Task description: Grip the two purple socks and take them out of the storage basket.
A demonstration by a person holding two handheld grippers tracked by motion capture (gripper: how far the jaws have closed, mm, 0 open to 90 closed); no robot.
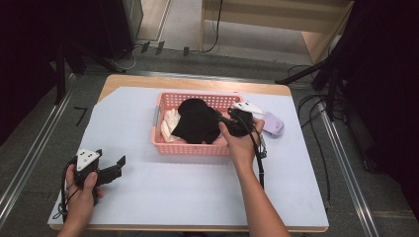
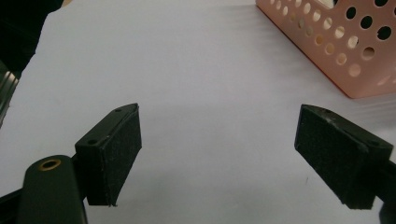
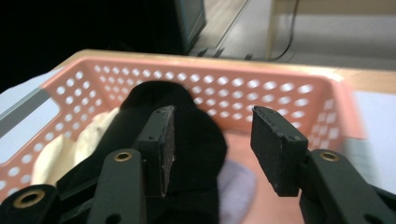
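Black cloth item, soft and light by the look, limp and likely to sag or slip off one finger, so best taken on a thick bunched fold; lying in the pink basket on the bench, partly over a cream cloth. Right gripper half spread, nothing pinched: cloth draped around its left finger, gap between the fingers free. Left gripper spread wide over bare bench, well apart from the basket.

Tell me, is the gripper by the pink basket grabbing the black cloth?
Cannot tell. In the right gripper view the right gripper has open jaws with bare space between them, and the black cloth lies behind the left jaw; whether that jaw brushes it is unclear.
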